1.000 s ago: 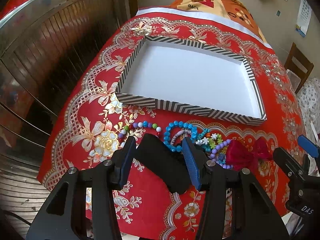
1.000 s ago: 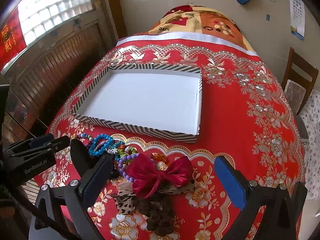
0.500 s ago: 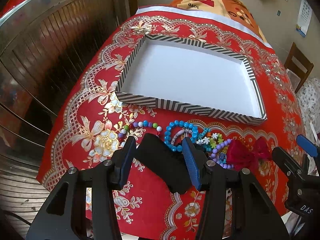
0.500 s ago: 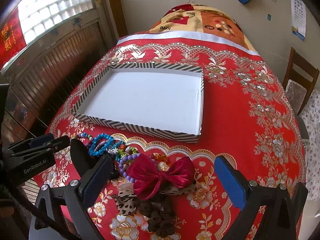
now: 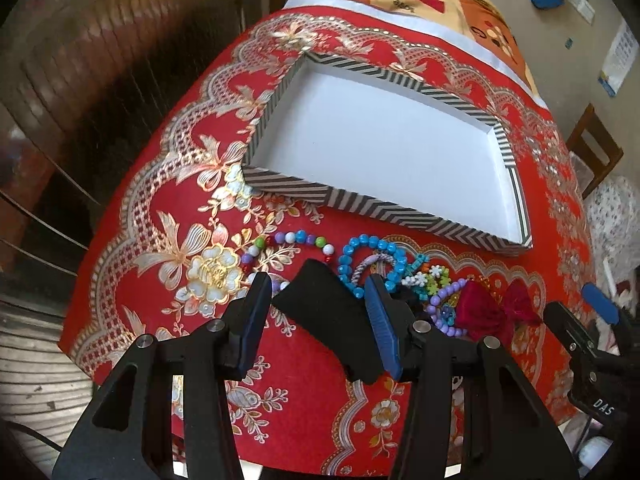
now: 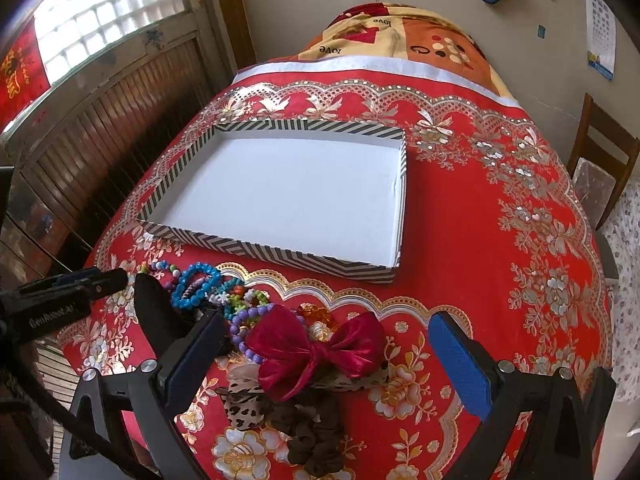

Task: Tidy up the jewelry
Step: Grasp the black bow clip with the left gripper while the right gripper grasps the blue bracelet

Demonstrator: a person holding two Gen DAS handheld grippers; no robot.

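The left gripper [image 5: 318, 316] has its blue-padded fingers [image 5: 256, 320] set wide around a flat black foam-like pad [image 5: 332, 320]. The pad's right edge lies against the right finger, while a sliver of cloth shows between its left corner and the left finger, so whether the pad is truly clamped cannot be told from this view. Just ahead of the left fingertips, on the red tablecloth with gold flowers [image 5: 192, 240], curves a string of multicoloured round beads [image 5: 296, 238]. Ahead of the right finger sits a bright blue bead bracelet [image 5: 372, 246], touching a tangle of small flower-shaped and lilac beads [image 5: 436, 292].

The right gripper [image 6: 324, 344] stands wide open, nothing pressed by its pads. Between its fingers lies a crimson satin bow [image 6: 316, 352], on top of a leopard-print fabric hair tie [image 6: 244, 404], with a dark brown ruffled scrunchie [image 6: 308, 436] nearer the gripper's base. The lilac beads [image 6: 244, 320] rest just beside its left finger.

Beyond both sets of fingertips, apart from the jewelry heap, stands a shallow rectangular tray with a white floor and black-and-white striped walls [image 6: 280, 256].
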